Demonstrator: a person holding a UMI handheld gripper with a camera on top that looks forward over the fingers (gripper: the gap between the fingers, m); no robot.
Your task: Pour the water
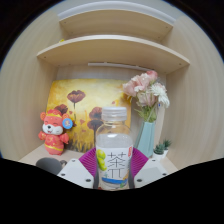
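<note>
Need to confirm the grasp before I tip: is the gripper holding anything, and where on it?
The gripper holds the water bottle, fingers pressed on either side of its labelled lower body.

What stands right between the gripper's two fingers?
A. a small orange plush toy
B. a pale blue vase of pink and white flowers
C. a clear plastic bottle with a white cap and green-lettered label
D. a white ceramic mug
C: the clear plastic bottle with a white cap and green-lettered label stands between the gripper fingers; whether they press it cannot be told.
</note>
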